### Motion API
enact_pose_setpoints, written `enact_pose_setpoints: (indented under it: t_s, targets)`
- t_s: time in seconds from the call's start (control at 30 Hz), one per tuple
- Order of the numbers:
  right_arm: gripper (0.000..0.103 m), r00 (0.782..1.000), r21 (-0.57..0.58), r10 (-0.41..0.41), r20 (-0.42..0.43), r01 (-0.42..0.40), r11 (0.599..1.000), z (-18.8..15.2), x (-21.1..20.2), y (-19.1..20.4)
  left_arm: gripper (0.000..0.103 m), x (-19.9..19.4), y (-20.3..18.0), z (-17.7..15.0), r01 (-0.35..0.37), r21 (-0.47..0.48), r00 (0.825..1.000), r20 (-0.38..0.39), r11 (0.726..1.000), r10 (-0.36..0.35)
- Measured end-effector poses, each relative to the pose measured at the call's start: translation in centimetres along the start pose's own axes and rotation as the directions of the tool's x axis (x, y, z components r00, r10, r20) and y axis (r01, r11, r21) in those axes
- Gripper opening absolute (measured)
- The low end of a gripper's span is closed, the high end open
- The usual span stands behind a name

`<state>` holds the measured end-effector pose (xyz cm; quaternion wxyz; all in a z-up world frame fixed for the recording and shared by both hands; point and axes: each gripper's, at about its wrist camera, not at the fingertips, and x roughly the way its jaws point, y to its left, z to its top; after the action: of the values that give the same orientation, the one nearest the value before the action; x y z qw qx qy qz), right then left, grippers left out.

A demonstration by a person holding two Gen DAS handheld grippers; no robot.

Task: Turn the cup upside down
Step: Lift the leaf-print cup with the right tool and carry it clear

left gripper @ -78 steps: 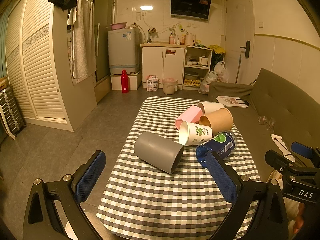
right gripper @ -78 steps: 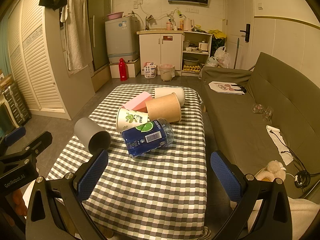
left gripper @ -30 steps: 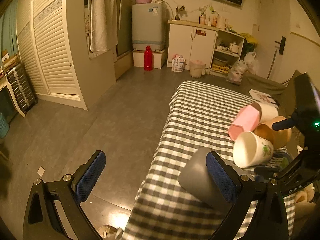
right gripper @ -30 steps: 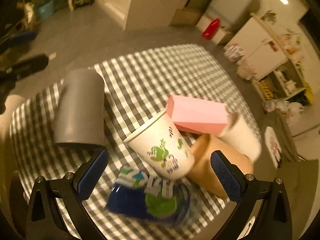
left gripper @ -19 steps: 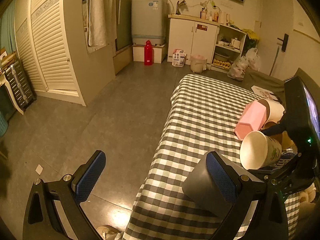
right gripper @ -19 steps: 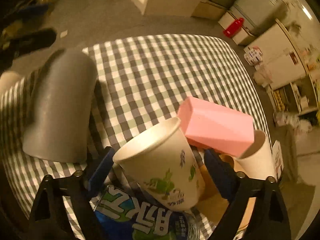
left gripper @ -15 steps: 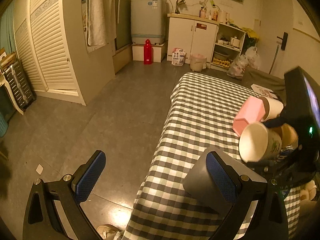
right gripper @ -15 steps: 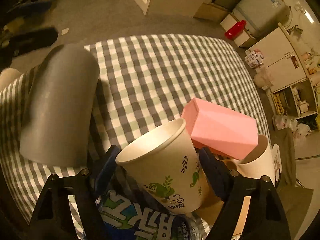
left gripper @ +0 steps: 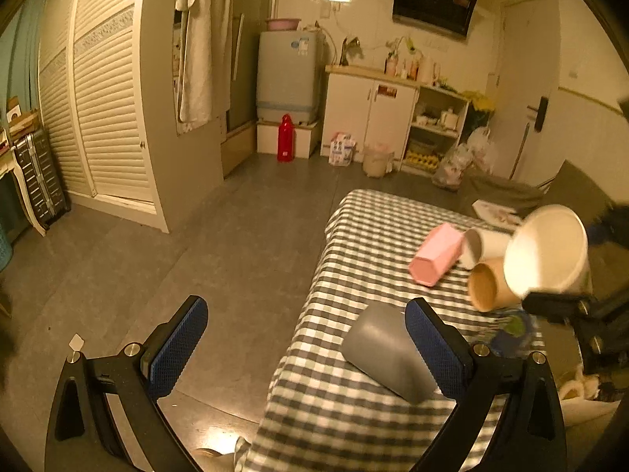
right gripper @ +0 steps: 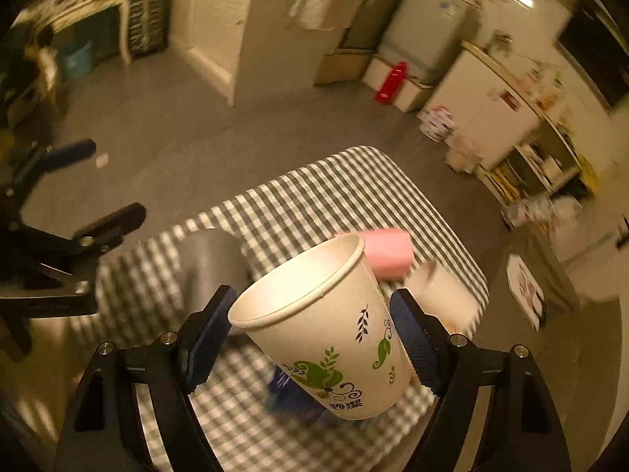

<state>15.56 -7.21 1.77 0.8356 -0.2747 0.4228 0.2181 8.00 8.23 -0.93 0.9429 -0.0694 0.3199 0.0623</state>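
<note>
My right gripper [right gripper: 314, 330] is shut on a white paper cup [right gripper: 326, 326] with green leaf prints and holds it in the air above the checked table [right gripper: 306, 204], mouth tilted up and to the left. The cup also shows in the left wrist view [left gripper: 546, 251], its open mouth facing the camera, with the right gripper [left gripper: 582, 314] under it. My left gripper [left gripper: 306, 338] is open and empty at the table's left edge, its right finger over a grey cup [left gripper: 385, 354] that lies on its side.
A pink cup [left gripper: 436, 253], a white cup [left gripper: 483, 242] and a brown cup [left gripper: 487, 289] lie on their sides on the table [left gripper: 354, 405]. A blue bottle [left gripper: 507, 334] lies beside them. A sofa [left gripper: 511, 192] stands to the right, open floor to the left.
My right gripper has closed on the white leaf-print cup and lifted it off the table, clear of the other cups. The left gripper has stayed open near the grey cup.
</note>
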Motion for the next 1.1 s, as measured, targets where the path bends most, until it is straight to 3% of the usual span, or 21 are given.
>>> enact_pose_setpoints:
  t_s: [0.17,0.23,0.37,0.5,0.67,1.1]
  targets:
    - [0.08,0.999,0.161,-0.004,-0.042,0.011,0.987,-4.4,-4.0,2.7,0.103,-3.3,0.3,-0.9,0.027,0.001,0.999,0.021,1.0,-0.027]
    - [0.08,0.998,0.259,0.03,-0.062,-0.013,0.966,-6.8,-4.7,3.6,0.103,-4.3,0.4,-1.5,0.034,0.009,0.999,0.028,0.999,-0.034]
    - [0.08,0.986,0.483,0.151,-0.074,-0.097,0.87,-11.0,-3.9,4.7,0.103,-5.6,0.4,-2.7,0.032,0.026,0.999,0.033,0.999,-0.032]
    - [0.08,0.98,0.614,0.184,-0.07,-0.103,0.782,-13.1,-2.1,5.6,0.103,-6.1,0.4,-3.9,0.019,0.04,0.999,0.027,0.999,-0.02]
    - [0.08,0.977,0.695,0.203,-0.063,-0.103,0.712,-14.1,0.6,4.5,0.103,-5.4,0.0,-5.3,0.001,0.063,1.0,-0.008,0.998,0.0]
    - [0.08,0.969,0.769,0.231,-0.085,-0.083,0.634,-15.2,5.6,1.1,0.103,-1.7,-2.5,-7.8,-0.015,0.127,0.994,-0.103,0.992,0.028]
